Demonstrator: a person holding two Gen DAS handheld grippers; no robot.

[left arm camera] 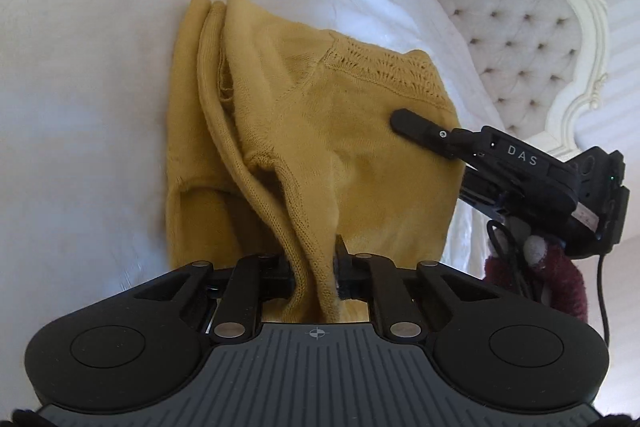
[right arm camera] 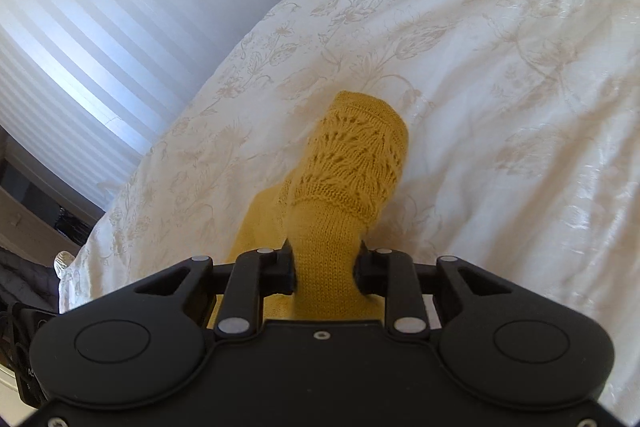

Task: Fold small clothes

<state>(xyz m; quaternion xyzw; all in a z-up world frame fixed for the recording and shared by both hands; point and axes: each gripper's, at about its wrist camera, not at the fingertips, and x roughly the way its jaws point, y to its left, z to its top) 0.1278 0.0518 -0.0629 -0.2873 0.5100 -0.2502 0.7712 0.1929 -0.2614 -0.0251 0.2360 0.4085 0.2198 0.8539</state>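
Right wrist: mustard knit garment (right arm camera: 344, 179) stretches away lengthwise.

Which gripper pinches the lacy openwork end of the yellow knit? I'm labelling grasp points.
The right gripper: the lace-patterned cuff sticks out just beyond its fingers. The left gripper clamps a plain ribbed fold of the yellow knit.

The knit (left arm camera: 320, 131) is mustard yarn, matt and soft-looking, fine stitches on the body and an open lacy band (right arm camera: 356, 155) near the edge. The bedspread (right arm camera: 500, 75) is white cloth with a slight sheen and a woven floral pattern. The headboard (left arm camera: 516, 7) is pale tufted fabric in a carved, cream-painted frame. Both claws, left (left arm camera: 316, 267) and right (right arm camera: 326, 267), are matt black plastic with small shiny metal pins; the left one has a ribbed grey panel.
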